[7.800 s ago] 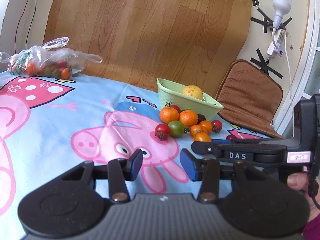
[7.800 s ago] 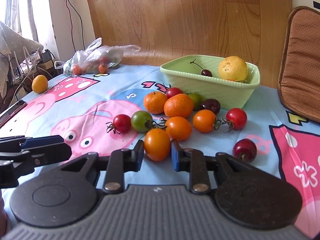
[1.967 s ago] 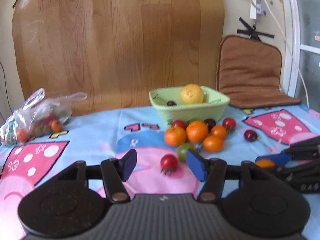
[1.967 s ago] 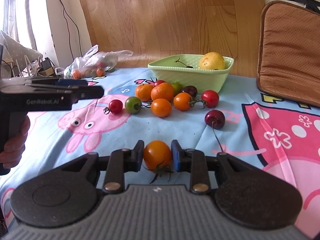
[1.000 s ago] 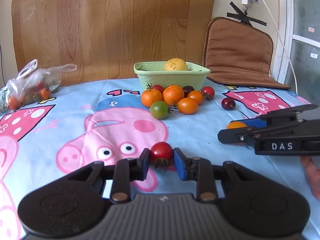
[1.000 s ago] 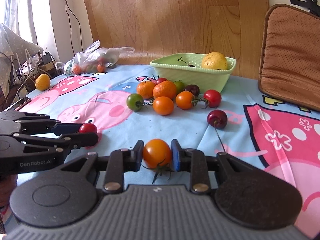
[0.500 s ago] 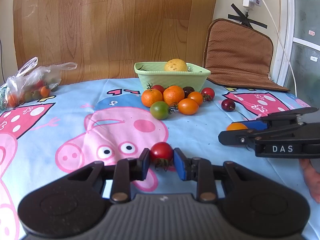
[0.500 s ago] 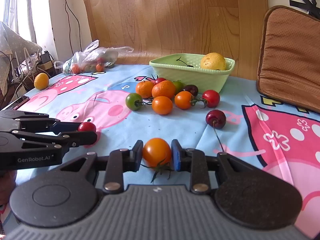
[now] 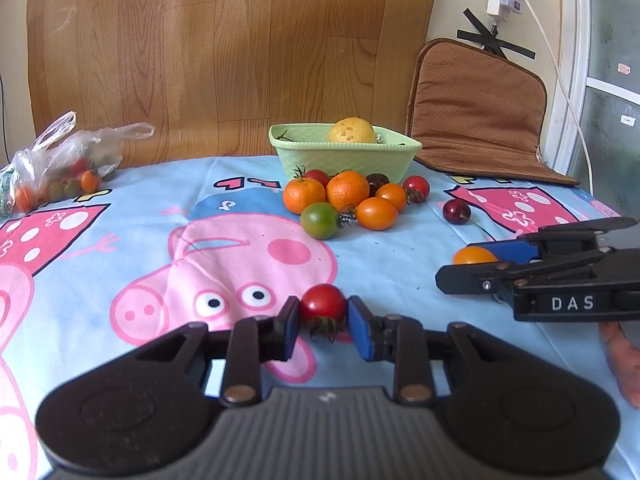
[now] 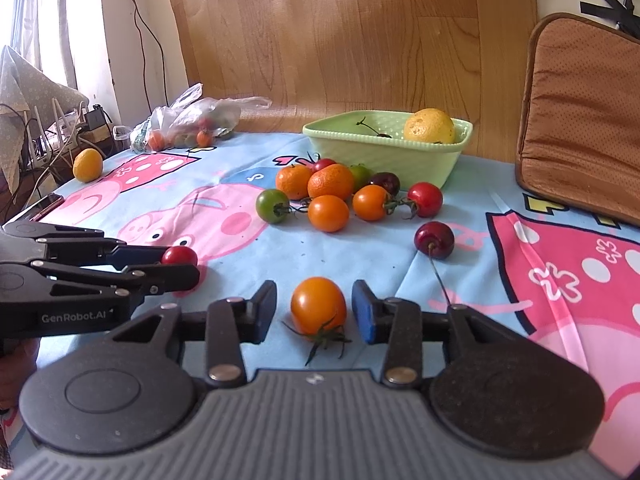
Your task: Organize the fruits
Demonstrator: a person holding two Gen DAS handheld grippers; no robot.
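— Left gripper (image 9: 323, 326) is clamped on the red tomato (image 9: 323, 304), low over the cloth (image 9: 120, 248).

— Right gripper (image 10: 314, 312) has just been opening; the orange tomato (image 10: 318, 305) sits free between its jaws.

Both cameras sit low behind their own claws, close over the table (image 9: 400, 264), tilted down and facing the wooden back panel (image 9: 224, 56). The left view looks from the left, the right view from the right; each catches the other claw, and both share the green bowl (image 10: 384, 152) and the fruit pile.
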